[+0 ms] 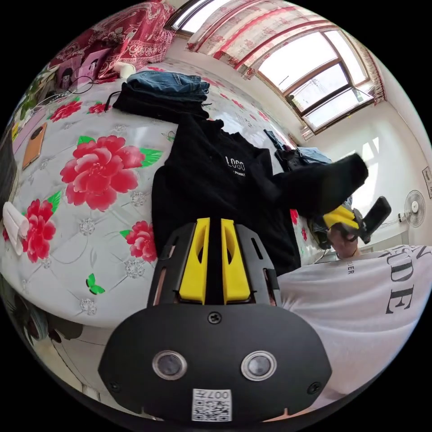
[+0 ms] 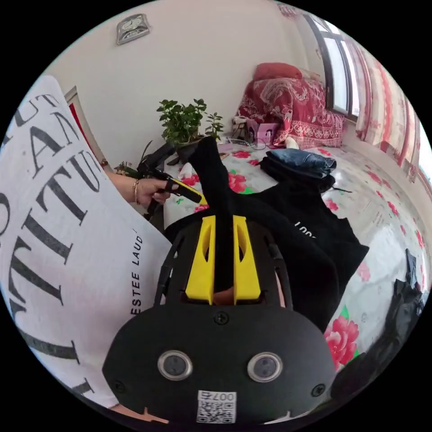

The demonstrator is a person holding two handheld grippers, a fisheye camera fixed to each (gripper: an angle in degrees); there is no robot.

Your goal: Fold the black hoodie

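The black hoodie (image 1: 216,180) lies chest-up on the flowered bed cover (image 1: 81,216), its white logo showing. My left gripper (image 1: 215,225) is shut on the hoodie's near edge, with black cloth between its yellow jaws. In the right gripper view that same gripper (image 2: 191,192) sits in a hand at the hoodie's (image 2: 310,261) side. One sleeve (image 1: 324,184) is lifted off the bed. My right gripper (image 2: 223,222) is shut on this sleeve (image 2: 209,166), which stands up past its jaws. The left gripper view shows the right gripper (image 1: 339,217) under the raised sleeve.
Folded jeans on a black garment (image 1: 164,92) (image 2: 299,164) lie further up the bed. A dark clothes heap (image 1: 297,155) (image 2: 405,292) sits beside the hoodie. An orange phone (image 1: 33,146), a potted plant (image 2: 182,119) and a red quilt pile (image 2: 288,103) are at the bed's edges. The person's white shirt (image 2: 54,225) is close.
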